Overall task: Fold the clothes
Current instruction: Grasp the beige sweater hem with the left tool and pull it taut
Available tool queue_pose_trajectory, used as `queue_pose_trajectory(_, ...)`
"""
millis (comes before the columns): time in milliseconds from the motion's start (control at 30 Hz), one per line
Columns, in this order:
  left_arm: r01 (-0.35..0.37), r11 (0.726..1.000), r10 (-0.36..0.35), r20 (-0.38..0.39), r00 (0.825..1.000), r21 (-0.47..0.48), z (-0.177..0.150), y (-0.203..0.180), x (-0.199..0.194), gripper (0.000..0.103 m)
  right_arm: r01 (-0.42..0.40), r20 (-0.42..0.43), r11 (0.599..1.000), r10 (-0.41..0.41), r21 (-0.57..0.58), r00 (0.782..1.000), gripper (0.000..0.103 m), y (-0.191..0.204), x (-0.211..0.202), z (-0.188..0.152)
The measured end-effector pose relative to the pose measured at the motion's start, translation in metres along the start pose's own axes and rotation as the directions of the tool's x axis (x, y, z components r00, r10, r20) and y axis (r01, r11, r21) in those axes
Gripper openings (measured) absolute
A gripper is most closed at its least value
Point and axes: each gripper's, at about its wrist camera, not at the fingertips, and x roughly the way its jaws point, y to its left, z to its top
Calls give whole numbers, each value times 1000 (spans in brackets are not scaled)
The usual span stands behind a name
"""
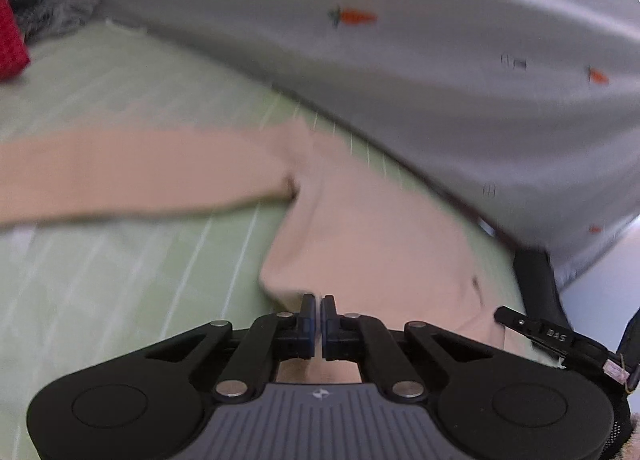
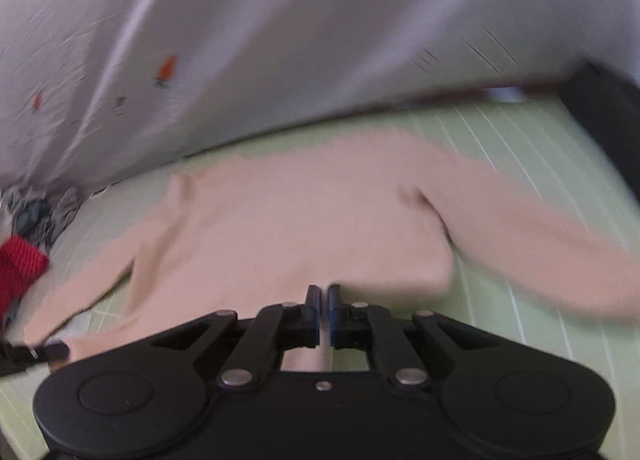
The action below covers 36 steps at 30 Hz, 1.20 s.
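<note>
A: Left wrist view first. What have you got?

B: The left gripper (image 1: 319, 302) is clenched, pads together at the near hem of the peach sweater (image 1: 372, 220). Whether cloth is pinched between them I cannot tell; the hem runs under the fingers. The sweater lies on the green mat (image 1: 120, 260), one sleeve (image 1: 132, 172) stretched to the left. Behind it hangs a grey sheet (image 1: 420, 60) with small carrots. A red cloth (image 1: 10, 40) sits far left. The other gripper's tip (image 1: 532, 326) shows at the right edge.

A: And the right wrist view?

B: The right gripper (image 2: 324, 292) is clenched too, at the sweater's (image 2: 300, 220) near hem, grip on cloth unclear. Both sleeves spread outward on the mat (image 2: 520, 132). It is all blurred.
</note>
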Motion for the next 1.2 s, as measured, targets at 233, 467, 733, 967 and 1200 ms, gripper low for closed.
queue_pose_trajectory(233,-156,987,156,-14,988,-47,27,15,42,4,-104,-82,994,101,-39,992,25,31,70,38)
queue_pose_trajectory(467,-132,991,131,-58,990,-19,7,22,28,11,-37,-6,982,39,185,999,31,-27,21,10)
queue_pose_trajectory(733,-122,991,112,-143,983,-62,-7,35,35,11,61,-90,940,-32,335,995,29,-62,9,-40)
queue_pose_trajectory(967,-123,991,115,-163,980,-44,-12,38,36,13,-107,-102,966,134,236,986,28,-15,45,-25)
queue_pose_trajectory(1200,-123,992,115,-176,978,-39,-17,40,36,14,-77,-155,977,109,199,982,32,19,76,-10)
